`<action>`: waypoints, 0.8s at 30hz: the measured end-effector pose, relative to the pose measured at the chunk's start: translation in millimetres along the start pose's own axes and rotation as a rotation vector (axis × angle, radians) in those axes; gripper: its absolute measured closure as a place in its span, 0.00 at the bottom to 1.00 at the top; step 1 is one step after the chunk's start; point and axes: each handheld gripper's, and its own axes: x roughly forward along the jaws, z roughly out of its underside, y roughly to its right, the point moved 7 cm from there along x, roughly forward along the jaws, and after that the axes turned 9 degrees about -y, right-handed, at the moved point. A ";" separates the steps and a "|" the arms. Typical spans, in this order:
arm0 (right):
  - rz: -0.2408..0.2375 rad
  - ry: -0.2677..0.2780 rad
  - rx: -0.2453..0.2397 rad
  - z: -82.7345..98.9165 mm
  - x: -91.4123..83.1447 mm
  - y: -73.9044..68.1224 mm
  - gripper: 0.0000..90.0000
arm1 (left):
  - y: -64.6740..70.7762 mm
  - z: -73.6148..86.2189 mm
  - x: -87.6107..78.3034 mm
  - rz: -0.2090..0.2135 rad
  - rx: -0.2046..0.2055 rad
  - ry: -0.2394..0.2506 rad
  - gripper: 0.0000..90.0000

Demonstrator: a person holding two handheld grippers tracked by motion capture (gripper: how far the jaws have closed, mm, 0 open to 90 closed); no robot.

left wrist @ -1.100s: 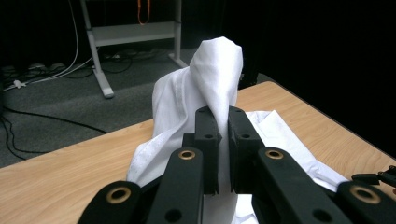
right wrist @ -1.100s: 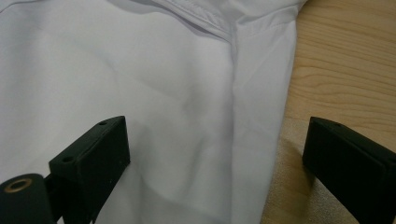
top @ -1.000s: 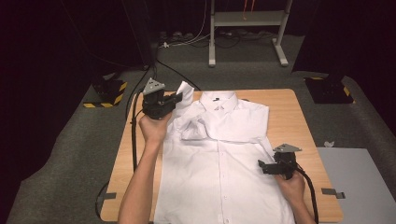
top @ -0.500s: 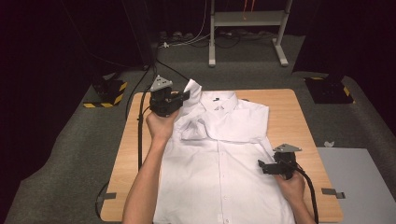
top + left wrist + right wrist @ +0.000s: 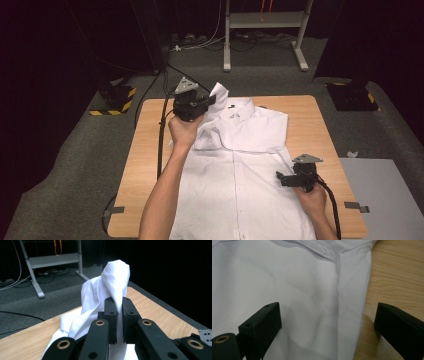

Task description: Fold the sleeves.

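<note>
Closer, left tool (image 5: pixel 119 322) pinches sleeve (image 5: pixel 113 281)

high view looks down on the table (image 5: pixel 150 165); gripper views sit close (sharing the shirt (image 5: pixel 240 180)).

I see bright light from above on the counter (image 5: pixel 150 150); the surroundings stay dark, and the pictures are slightly soft.

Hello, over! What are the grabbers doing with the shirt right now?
Left hand-held gripper shut on a sleeve, lifted off the table. Right hand-held gripper open over the shirt edge. Nothing in the way.
</note>
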 end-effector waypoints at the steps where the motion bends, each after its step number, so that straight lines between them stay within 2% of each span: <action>1: 0.000 0.000 0.000 0.0 0.0 0.0 0.08 | 1.5 -1.0 1.6 0.004 0.003 0.000 0.94; 7: -0.001 -0.001 0.000 0.0 0.0 -0.1 0.08 | 11.8 -7.3 12.9 0.028 0.017 0.003 0.94; 19: 0.000 0.000 -0.001 0.0 0.0 0.0 0.08 | 19.7 -11.4 25.0 0.046 0.022 0.003 0.94; 24: 0.000 -0.001 -0.002 0.1 0.0 0.1 0.08 | 25.4 -14.1 36.0 0.060 0.032 -0.008 0.94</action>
